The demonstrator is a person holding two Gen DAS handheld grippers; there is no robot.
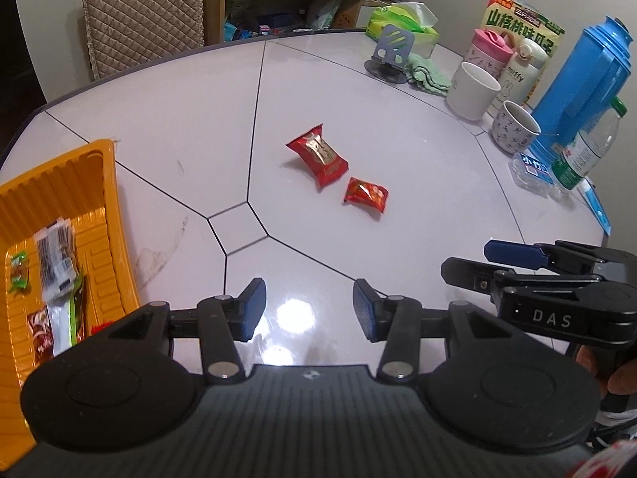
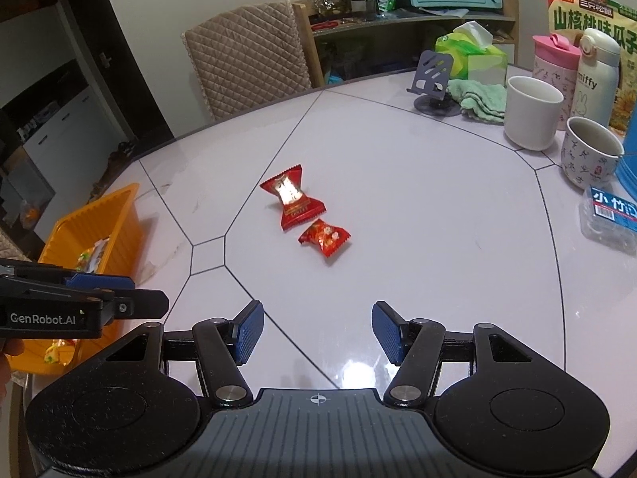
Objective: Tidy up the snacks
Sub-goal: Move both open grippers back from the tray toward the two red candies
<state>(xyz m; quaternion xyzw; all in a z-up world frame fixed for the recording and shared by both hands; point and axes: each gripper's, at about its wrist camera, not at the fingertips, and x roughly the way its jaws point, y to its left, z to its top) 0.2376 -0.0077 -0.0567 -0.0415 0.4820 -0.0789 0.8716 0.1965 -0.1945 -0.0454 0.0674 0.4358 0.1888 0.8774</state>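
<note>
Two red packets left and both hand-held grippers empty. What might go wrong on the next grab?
1. The larger red packet and smaller red packet nearly touch; closing on one may nudge the other.
2. The left hand-held gripper and right hand-held gripper sit close together and may collide.
3. The glossy table could let packets slide.

Lighting: even indoor overhead light. Glare: white hotspots on the glossy counter point(image 1: 179, 127) just beyond my fingers point(image 1: 254, 306). Shadows: soft, short. Distortion: strong fisheye bowing, dark vignetted corners. Blur: orange tray point(image 1: 99, 207) smeared.
</note>
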